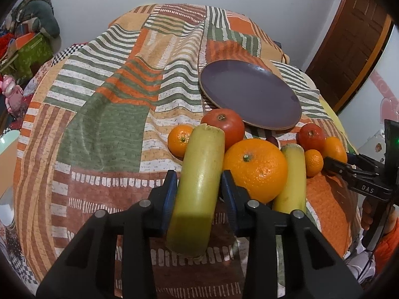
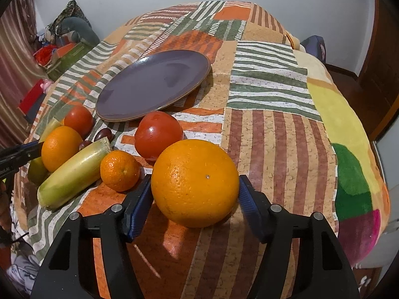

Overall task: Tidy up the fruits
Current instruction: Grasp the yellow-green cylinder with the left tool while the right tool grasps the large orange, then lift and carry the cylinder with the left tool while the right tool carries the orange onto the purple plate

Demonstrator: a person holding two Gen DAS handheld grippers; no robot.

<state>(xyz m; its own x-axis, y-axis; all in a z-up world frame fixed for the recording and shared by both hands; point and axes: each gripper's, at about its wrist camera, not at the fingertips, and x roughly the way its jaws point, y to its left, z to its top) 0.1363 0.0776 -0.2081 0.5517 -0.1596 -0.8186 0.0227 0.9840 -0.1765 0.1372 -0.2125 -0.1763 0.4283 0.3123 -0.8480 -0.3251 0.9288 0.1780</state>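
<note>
In the left wrist view my left gripper (image 1: pixel 198 182) is shut on a yellow-green cut stalk (image 1: pixel 199 182). Behind it lie a large orange (image 1: pixel 255 167), a second stalk (image 1: pixel 293 177), two tomatoes (image 1: pixel 223 124) (image 1: pixel 311 134), small mandarins (image 1: pixel 179 140) (image 1: pixel 313 162) and a purple plate (image 1: pixel 249 92). In the right wrist view my right gripper (image 2: pixel 195 186) is open, its pads either side of another large orange (image 2: pixel 194 183) lying on the cloth, with a small gap at each pad. A mandarin (image 2: pixel 119 170), a tomato (image 2: pixel 158 134), a stalk (image 2: pixel 72 174) and the plate (image 2: pixel 152 84) are beyond.
A patchwork orange, green and brown cloth (image 1: pixel 104 129) covers the surface. Dark small fruits (image 2: pixel 104 133) lie near the plate. Boxes and clutter (image 1: pixel 27 49) stand at the far left, a wooden door (image 1: pixel 349 49) at the right. The right gripper shows at the left view's edge (image 1: pixel 349 172).
</note>
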